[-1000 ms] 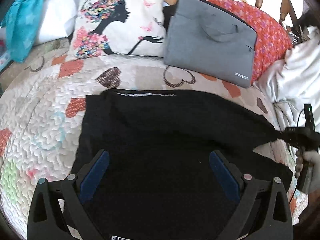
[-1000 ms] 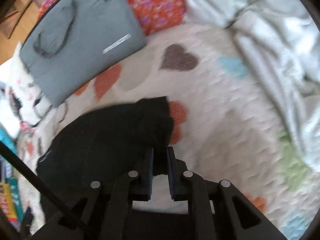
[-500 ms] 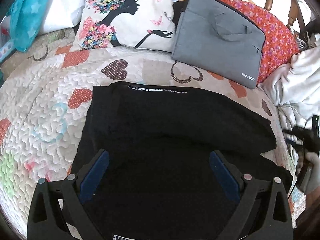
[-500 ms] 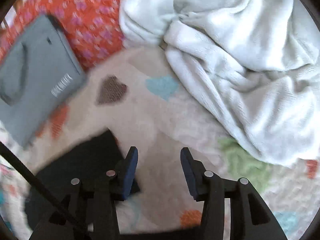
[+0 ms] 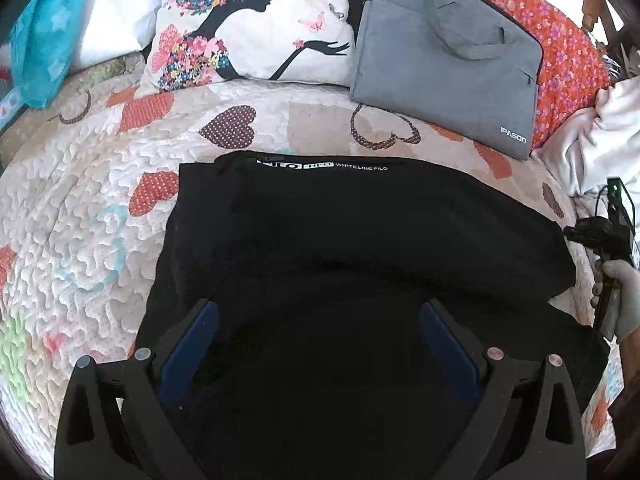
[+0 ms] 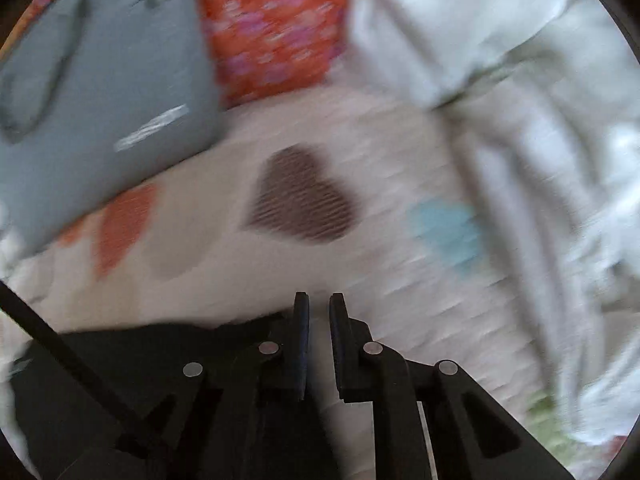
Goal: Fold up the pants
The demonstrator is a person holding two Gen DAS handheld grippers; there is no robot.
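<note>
Black pants (image 5: 360, 240) lie folded on the heart-patterned quilt (image 5: 80, 200), with a white-lettered waistband at the far edge. My left gripper (image 5: 318, 332) hovers over the near part of the pants, its blue-padded fingers wide open and holding nothing. My right gripper (image 6: 319, 308) sits just past the pants' right end (image 6: 120, 344). Its jaws are closing to a narrow gap, with only bare quilt showing between them. In the left wrist view the right gripper (image 5: 600, 236) and a gloved hand (image 5: 624, 292) show at the right edge.
A grey laptop bag (image 5: 444, 56) leans on a red floral pillow (image 5: 568, 52) behind the pants. A printed white pillow (image 5: 256, 28) and a teal cloth (image 5: 44, 28) lie at the back left. A rumpled white blanket (image 6: 520, 80) fills the right side.
The right gripper let go of the pants' corner, opened, drew off to the right and closed again with nothing in it. The upper layer now lies flat. The left gripper stayed open.
</note>
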